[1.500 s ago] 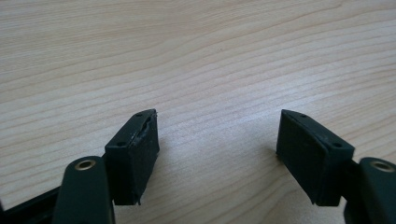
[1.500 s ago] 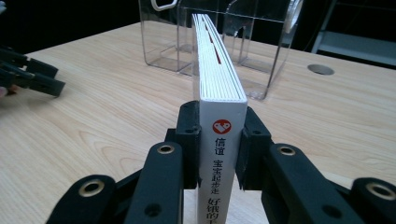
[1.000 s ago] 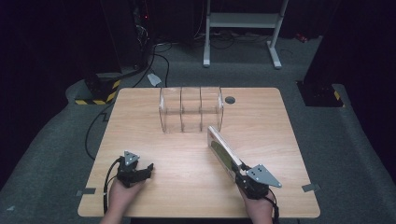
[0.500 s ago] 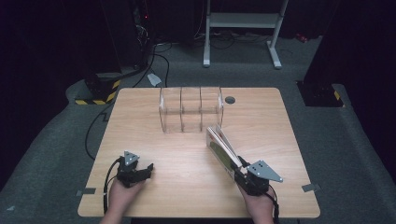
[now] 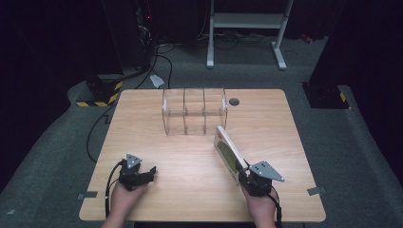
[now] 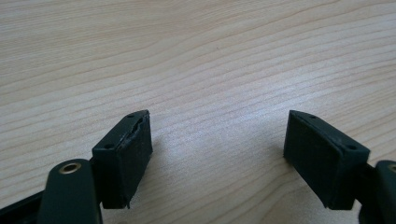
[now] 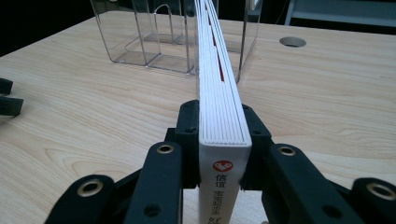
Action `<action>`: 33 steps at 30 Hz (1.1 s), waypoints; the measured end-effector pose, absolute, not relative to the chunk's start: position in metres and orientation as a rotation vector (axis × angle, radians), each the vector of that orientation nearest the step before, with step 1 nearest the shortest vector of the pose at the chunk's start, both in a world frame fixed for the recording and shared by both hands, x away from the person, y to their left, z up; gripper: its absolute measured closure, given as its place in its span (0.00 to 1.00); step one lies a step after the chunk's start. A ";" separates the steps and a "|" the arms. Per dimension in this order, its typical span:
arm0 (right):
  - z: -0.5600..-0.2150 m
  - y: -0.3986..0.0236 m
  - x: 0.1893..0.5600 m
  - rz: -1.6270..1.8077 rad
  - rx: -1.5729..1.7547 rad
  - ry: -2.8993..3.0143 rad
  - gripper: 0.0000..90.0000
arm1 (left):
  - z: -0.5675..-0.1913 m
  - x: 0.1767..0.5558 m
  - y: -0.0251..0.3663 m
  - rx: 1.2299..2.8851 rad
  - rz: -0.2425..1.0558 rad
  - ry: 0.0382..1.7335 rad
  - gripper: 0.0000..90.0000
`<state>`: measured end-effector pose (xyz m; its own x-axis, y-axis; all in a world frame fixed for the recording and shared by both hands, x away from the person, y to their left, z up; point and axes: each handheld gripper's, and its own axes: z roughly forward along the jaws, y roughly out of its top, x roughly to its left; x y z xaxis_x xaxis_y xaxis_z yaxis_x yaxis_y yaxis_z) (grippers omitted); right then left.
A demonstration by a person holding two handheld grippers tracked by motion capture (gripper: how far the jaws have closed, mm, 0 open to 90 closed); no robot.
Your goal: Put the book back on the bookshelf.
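A thin white book (image 5: 228,151) with a green cover stands on edge, tilted, on the wooden table (image 5: 190,190), its far end near the clear divided organizer (image 5: 194,111). My right gripper (image 5: 243,175) is shut on its spine end. Its jaws have just been closing with the book between them. In the right gripper view the pages (image 7: 219,88) run from my right gripper (image 7: 219,119) toward the organizer (image 7: 154,32). My left gripper (image 5: 149,172) rests at the front left, open and with nothing between its jaws, and in its own view my left gripper (image 6: 217,144) lies over bare wood.
A round cable hole (image 5: 233,101) lies right of the organizer. The left gripper's jaw tips (image 7: 7,100) sit at the left edge of the right gripper view. Dark floor, cables and a white stand (image 5: 247,21) lie beyond the table's far edge.
The right gripper and the book have shifted slightly, with the book's far end a little nearer the organizer's right end. The left gripper has not moved.
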<state>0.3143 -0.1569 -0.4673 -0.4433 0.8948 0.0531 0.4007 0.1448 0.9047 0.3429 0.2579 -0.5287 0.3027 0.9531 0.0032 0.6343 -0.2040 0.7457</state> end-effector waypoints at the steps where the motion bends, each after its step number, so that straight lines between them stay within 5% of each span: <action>1: -0.467 -0.156 0.315 1.265 1.238 1.919 0.83 | -0.529 0.343 0.258 1.928 0.634 1.409 0.26; 33: -0.422 -0.122 0.376 1.252 1.189 1.819 0.83 | -0.528 0.344 0.258 1.939 0.627 1.396 0.27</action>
